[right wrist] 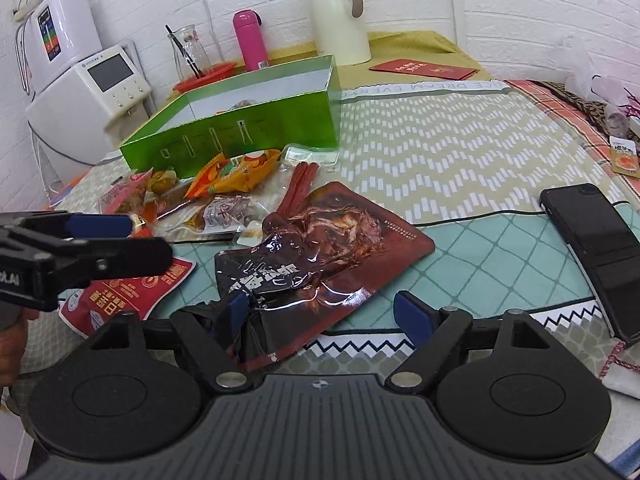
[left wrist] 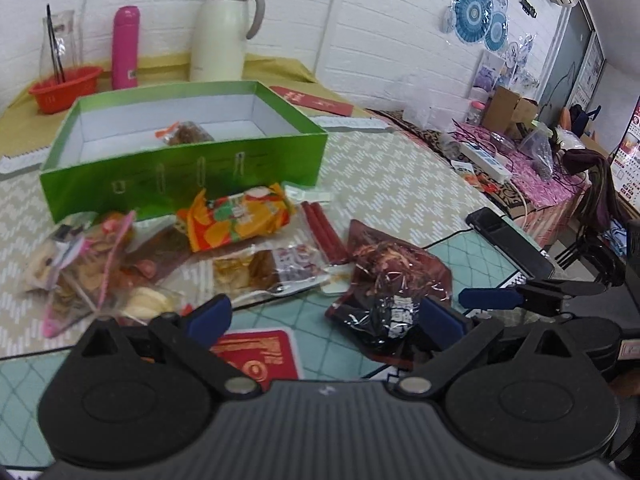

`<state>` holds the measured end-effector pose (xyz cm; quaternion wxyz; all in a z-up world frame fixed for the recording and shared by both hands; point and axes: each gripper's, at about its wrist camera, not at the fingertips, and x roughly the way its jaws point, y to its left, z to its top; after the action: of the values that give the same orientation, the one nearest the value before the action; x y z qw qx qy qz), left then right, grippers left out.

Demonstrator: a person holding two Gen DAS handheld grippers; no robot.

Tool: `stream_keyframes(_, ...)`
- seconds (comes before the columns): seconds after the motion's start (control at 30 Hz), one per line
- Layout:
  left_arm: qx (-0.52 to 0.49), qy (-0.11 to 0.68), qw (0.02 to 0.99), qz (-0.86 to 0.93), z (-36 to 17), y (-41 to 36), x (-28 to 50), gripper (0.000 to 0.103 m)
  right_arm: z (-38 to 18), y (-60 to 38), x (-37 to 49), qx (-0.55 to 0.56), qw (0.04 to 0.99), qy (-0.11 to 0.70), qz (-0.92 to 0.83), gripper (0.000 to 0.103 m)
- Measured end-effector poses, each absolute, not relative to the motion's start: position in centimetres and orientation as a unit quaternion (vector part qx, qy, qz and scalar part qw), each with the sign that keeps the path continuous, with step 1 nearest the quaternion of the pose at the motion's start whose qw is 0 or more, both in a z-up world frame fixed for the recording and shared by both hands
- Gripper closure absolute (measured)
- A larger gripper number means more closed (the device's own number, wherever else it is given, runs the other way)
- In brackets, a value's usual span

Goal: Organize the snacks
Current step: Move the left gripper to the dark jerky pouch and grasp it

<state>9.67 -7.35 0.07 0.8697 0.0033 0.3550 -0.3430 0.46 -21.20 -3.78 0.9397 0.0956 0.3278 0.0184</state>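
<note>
A green box (left wrist: 188, 176) (right wrist: 256, 128) stands open on the table with one small snack packet (left wrist: 188, 133) inside. In front of it lies a pile of snacks: an orange packet (left wrist: 240, 220) (right wrist: 236, 172), red sausage sticks (left wrist: 324, 228) (right wrist: 300, 184), clear packets (left wrist: 276, 268) and a pink-edged bag (left wrist: 88, 264). A dark brown pouch (left wrist: 396, 280) (right wrist: 320, 248) lies nearest. My left gripper (left wrist: 324, 316) is open above a red packet (left wrist: 260, 352) (right wrist: 132, 292), its right finger at the pouch's edge. My right gripper (right wrist: 324, 312) is open, with the pouch's near end between its fingers.
A cream jug (left wrist: 228, 28) (right wrist: 340, 16), a pink flask (left wrist: 125, 46) (right wrist: 250, 40), a red basket (left wrist: 64, 88) and a glass carafe (right wrist: 190, 52) stand behind the box. A black phone (right wrist: 600, 252) (left wrist: 508, 240) lies at the right. White appliances (right wrist: 80, 92) stand at the far left.
</note>
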Motion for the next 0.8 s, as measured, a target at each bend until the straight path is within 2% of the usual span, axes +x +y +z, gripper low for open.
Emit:
stream_keyframes(0.03, -0.004, 0.362, 0.864, -0.35, -0.2, -7.7, 10.1, 0.01, -3.8, -21.3, 0.5, 0.095, 0.941, 0.325, 0.021, 0.0)
stream_keyframes(0.07, -0.009, 0.373, 0.856, -0.357, -0.5, -8.3, 10.4, 0.022, -3.9, -21.4, 0.5, 0.097, 0.941, 0.322, 0.025, 0.0)
stream_keyframes(0.13, -0.013, 0.393, 0.842, -0.368, -1.0, -9.2, 11.1, 0.036, -3.9, -21.7, 0.5, 0.1, 0.941, 0.322, 0.033, 0.0)
stream_keyframes(0.47, 0.008, 0.422, 0.824, -0.379, -2.1, -12.6, 13.2, 0.036, -4.1, -23.1, 0.5, 0.137, 0.938, 0.314, 0.049, 0.0)
stream_keyframes(0.6, 0.002, 0.426, 0.817, -0.389, -2.0, -12.4, 13.3, 0.044, -4.2, -23.1, 0.7, 0.13, 0.94, 0.311, 0.05, 0.0)
stream_keyframes(0.67, -0.005, 0.431, 0.811, -0.395, -1.9, -12.1, 13.2, 0.052, -4.3, -23.4, 0.5, 0.13, 0.94, 0.309, 0.056, 0.0)
stream_keyframes(0.8, -0.001, 0.44, 0.805, -0.399, -1.6, -12.1, 13.5, 0.055, -4.2, -24.0, -0.5, 0.128, 0.939, 0.315, 0.055, 0.001)
